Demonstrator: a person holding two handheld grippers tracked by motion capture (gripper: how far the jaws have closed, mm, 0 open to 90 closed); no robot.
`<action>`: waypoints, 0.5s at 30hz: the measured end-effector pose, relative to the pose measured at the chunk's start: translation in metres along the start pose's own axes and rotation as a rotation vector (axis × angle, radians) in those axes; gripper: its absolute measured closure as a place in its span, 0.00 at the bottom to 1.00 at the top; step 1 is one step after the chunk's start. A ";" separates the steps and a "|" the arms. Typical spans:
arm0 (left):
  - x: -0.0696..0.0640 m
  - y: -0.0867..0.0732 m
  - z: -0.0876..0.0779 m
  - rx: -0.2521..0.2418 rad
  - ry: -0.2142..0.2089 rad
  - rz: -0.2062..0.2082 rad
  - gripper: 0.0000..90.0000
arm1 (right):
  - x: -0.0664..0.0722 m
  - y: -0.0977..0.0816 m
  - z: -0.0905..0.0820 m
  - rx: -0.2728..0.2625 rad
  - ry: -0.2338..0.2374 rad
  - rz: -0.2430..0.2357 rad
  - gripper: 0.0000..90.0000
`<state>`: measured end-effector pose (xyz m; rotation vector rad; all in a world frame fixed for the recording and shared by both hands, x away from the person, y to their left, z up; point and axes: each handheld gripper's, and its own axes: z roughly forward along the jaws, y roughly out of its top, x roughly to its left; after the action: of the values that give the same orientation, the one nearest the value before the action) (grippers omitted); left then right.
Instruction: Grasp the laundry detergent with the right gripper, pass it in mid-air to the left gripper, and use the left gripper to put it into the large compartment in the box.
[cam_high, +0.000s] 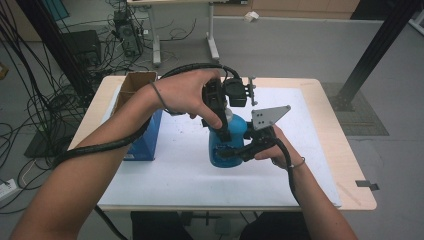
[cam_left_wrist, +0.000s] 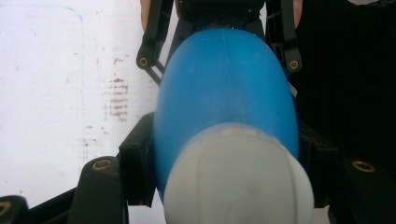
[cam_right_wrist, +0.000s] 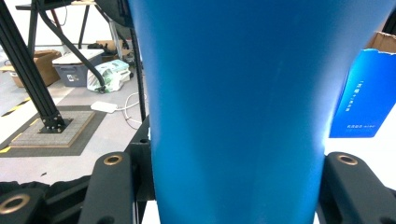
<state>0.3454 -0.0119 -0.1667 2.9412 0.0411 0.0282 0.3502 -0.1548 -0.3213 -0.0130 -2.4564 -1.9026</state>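
A blue bottle (cam_high: 237, 131) with a white cap (cam_left_wrist: 238, 182) stands upright on the white mat (cam_high: 190, 172). My left gripper (cam_high: 223, 129) comes down from above and is shut on the bottle's upper part just below the cap, its pads (cam_left_wrist: 137, 161) pressing both sides. My right gripper (cam_high: 229, 153) reaches in level from the right and is shut on the bottle's lower body (cam_right_wrist: 233, 102), which sits between its two jaws. In the left gripper view the right gripper's black linkages (cam_left_wrist: 145, 59) show past the bottle.
An open-topped blue carton (cam_high: 148, 140) stands left of the bottle on the mat. The wooden table's edge (cam_high: 327, 125) lies to the right. Beyond the table are black frame posts (cam_high: 380, 45), cables and boxes on the floor.
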 end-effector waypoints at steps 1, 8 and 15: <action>0.000 0.000 0.000 -0.003 0.000 0.000 0.42 | 0.000 0.000 0.000 0.002 -0.001 -0.001 0.49; 0.000 0.000 0.000 -0.001 0.000 -0.003 0.42 | 0.000 0.000 -0.001 -0.002 -0.002 -0.002 0.49; 0.000 -0.001 0.000 0.000 -0.003 -0.008 0.42 | 0.000 -0.001 0.001 -0.005 0.002 0.000 0.49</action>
<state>0.3458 -0.0112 -0.1670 2.9412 0.0527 0.0222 0.3502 -0.1542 -0.3221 -0.0116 -2.4506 -1.9078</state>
